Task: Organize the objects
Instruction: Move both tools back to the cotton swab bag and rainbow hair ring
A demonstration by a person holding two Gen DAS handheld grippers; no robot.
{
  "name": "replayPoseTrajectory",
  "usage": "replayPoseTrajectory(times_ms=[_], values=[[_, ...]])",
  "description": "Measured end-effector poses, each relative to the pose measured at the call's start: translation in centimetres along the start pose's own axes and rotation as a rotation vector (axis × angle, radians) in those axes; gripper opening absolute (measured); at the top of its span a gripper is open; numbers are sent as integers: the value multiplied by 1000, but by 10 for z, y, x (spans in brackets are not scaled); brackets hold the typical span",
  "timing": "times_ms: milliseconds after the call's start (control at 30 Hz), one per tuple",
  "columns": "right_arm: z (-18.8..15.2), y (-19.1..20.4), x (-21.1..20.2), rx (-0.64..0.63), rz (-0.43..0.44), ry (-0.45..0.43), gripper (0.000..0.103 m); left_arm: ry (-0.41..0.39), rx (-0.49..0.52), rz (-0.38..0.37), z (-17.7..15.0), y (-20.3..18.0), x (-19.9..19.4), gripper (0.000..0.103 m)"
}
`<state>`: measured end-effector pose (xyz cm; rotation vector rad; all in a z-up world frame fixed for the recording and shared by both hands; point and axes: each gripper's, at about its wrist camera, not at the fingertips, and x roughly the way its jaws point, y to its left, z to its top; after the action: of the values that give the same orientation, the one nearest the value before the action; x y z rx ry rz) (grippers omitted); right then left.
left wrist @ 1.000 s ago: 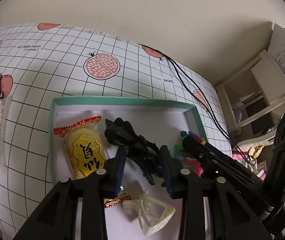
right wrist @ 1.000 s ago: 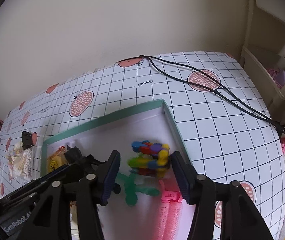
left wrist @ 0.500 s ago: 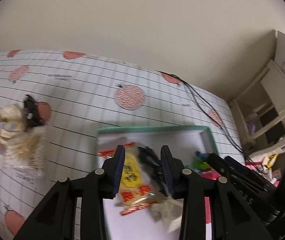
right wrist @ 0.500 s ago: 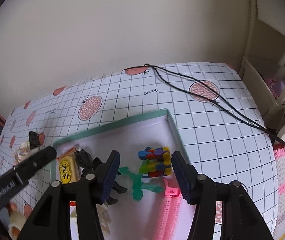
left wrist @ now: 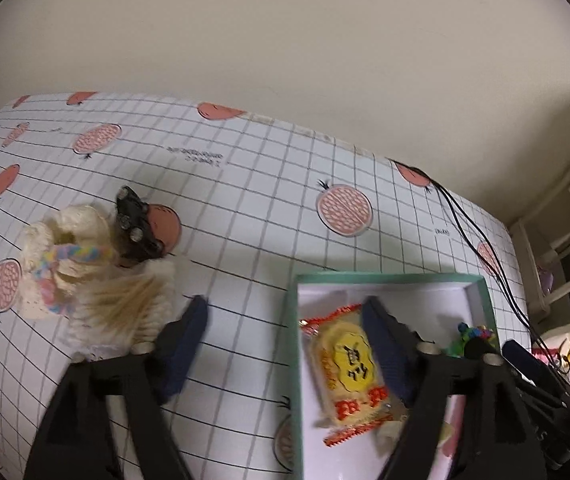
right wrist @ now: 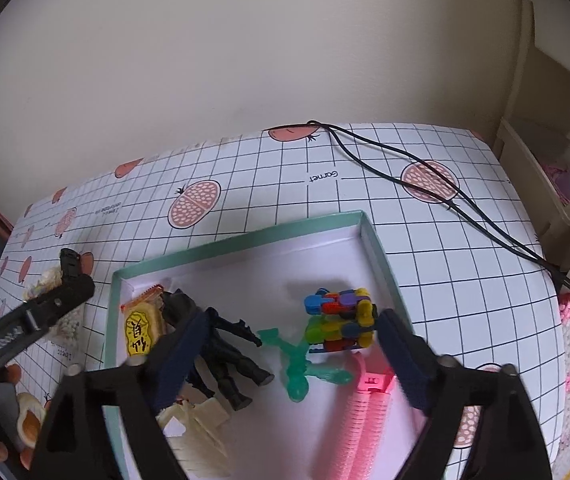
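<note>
Left gripper (left wrist: 285, 344), right gripper (right wrist: 291, 344): black frames, navy ribbed pads, silver screws; white lettering on the left one.

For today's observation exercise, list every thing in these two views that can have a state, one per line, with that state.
Left gripper: open, empty.
Right gripper: open, empty.
Green-rimmed box: lidless, partly filled.
Yellow snack packet: sealed, in the box.
Black figure: lying in the box.
Green figure: lying in the box.
Cotton swab bag: outside the box.

A plain cream wall (right wrist: 245, 60) rises behind a table covered in a white grid-patterned cloth with pomegranate prints (left wrist: 269, 216), two black cables (right wrist: 425, 164) trailing across it toward a cream open shelving unit (left wrist: 565, 240) at the right.
</note>
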<state>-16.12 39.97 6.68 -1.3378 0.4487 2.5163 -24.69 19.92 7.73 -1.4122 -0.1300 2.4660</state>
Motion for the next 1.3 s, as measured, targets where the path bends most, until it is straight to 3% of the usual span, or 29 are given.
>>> replayPoseTrajectory(times_ms=[100,167,867,1300], values=[[0,4,1,-9,-5,-7,98,-27,8,16,3,4,-6,94],[0,5,1,-7,-6,-5,101,-40,2,27,5,9,-8,103],[-1,30,-6,-45,-30,-4,103,-44,-8,19,15,36,-25,103],[2,90,-24,-117,39,-29,103,-79,-76,36,25,93,-66,103]])
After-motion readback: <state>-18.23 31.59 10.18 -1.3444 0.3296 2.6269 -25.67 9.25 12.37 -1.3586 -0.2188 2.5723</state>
